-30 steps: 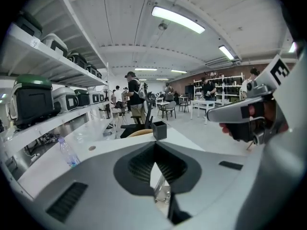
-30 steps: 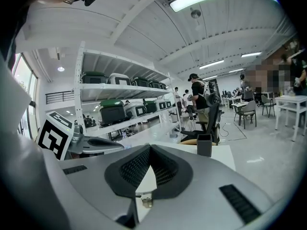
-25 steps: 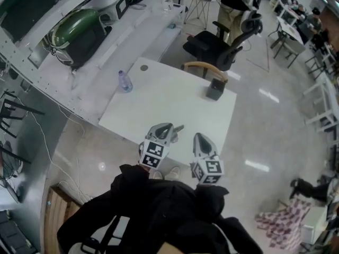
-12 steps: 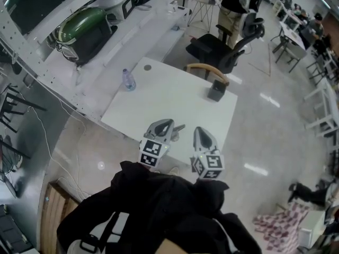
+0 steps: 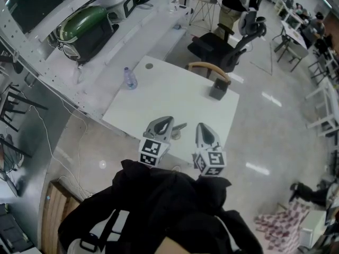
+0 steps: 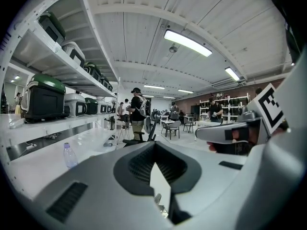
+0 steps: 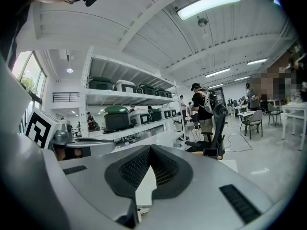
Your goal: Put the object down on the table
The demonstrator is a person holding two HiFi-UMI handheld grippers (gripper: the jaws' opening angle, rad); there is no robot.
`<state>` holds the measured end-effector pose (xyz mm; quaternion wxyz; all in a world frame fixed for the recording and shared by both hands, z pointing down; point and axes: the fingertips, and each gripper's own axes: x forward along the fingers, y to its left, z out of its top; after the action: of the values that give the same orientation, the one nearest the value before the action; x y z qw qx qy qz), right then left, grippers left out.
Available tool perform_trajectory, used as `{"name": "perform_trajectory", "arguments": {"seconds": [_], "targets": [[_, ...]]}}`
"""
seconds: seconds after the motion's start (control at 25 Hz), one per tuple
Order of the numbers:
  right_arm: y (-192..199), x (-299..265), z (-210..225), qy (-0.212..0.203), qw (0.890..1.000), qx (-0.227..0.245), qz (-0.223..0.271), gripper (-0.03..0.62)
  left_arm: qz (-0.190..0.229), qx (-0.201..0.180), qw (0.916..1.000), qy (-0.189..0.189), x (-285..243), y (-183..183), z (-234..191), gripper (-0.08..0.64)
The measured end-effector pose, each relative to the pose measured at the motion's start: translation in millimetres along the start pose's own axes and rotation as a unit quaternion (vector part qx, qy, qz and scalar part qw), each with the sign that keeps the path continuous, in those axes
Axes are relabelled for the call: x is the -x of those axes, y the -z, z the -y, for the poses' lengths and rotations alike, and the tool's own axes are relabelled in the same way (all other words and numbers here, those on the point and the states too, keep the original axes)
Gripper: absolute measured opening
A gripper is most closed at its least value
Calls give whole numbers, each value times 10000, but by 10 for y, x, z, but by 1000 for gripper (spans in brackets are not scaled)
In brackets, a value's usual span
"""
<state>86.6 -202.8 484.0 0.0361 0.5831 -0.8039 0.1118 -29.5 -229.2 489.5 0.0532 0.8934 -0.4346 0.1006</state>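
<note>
Grippers are hovering side by side over the near edge of the white table [image 5: 169,97]. The left gripper [image 5: 162,125] is showing its jaws drawn together at the tips, and the right gripper [image 5: 205,134] is doing likewise, with nothing between them. A small grey object [image 5: 179,126] is jutting out just right of the left gripper (whether it is gripped, I cannot tell). A bottle [image 5: 129,79] and a dark box [image 5: 217,89] are standing at the far side, well apart.

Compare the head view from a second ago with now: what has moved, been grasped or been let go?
Almost nothing. The left gripper and right gripper keep the same places over the near edge of the table, and nothing is visibly grasped or let go. The bottle and dark box stayed put; only the camera shifted slightly.
</note>
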Motion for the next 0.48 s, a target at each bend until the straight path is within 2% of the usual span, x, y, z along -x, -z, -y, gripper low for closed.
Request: {"name": "perform_trajectory", "arguments": {"seconds": [0.48], "targets": [[30,-50,47,58,10000,-22,13,2,77,44,10000,5,-36,-4,-11,2]]}}
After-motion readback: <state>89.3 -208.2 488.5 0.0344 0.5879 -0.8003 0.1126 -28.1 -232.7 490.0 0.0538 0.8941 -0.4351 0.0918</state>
